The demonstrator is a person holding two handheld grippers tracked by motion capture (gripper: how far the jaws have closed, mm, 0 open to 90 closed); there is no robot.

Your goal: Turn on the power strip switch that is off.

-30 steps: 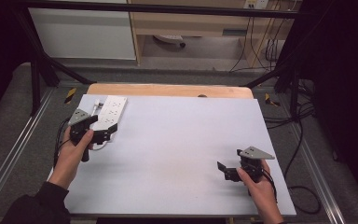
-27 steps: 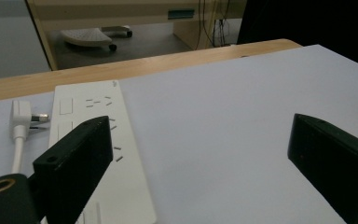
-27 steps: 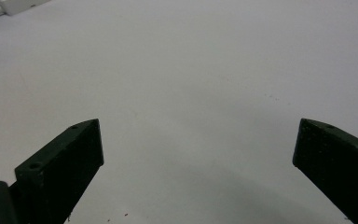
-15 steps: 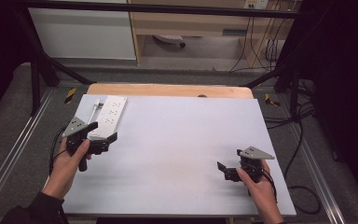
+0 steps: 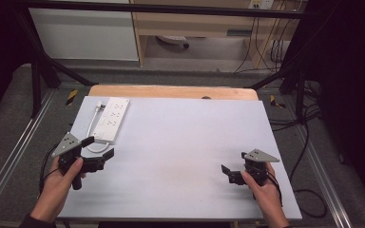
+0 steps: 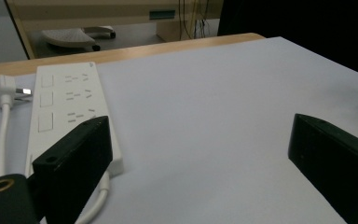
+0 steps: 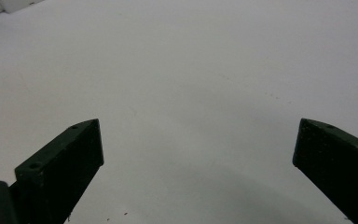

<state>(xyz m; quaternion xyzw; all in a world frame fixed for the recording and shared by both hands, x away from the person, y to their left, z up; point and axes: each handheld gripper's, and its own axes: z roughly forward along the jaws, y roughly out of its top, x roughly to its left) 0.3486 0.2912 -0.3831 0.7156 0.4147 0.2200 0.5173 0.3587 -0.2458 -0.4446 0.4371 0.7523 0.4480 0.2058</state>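
Note:
A white power strip [image 5: 110, 118] lies flat at the far left of the white table top [image 5: 185, 142], its plug [image 5: 99, 103] and white cable [image 5: 93, 124] looped beside it. My left gripper [image 5: 99, 147] hovers open just in front of the strip's near end, held in a hand. In the left gripper view the power strip [image 6: 70, 107] reaches back from the left jaw, with the plug [image 6: 9, 88] beside it, and the left gripper [image 6: 200, 140] holds nothing. My right gripper [image 5: 233, 164] rests open near the front right; in its own view the right gripper [image 7: 198, 144] frames bare table.
A wooden table edge [image 5: 171, 91] shows beyond the white sheet. Metal frame rails [image 5: 24, 142] run along both sides. Cables [image 5: 309, 142] trail on the floor at the right. A cabinet [image 5: 85, 33] and a shelf stand behind the table.
My left gripper has drawn back from over the power strip toward the table's front left. The right gripper has stayed put.

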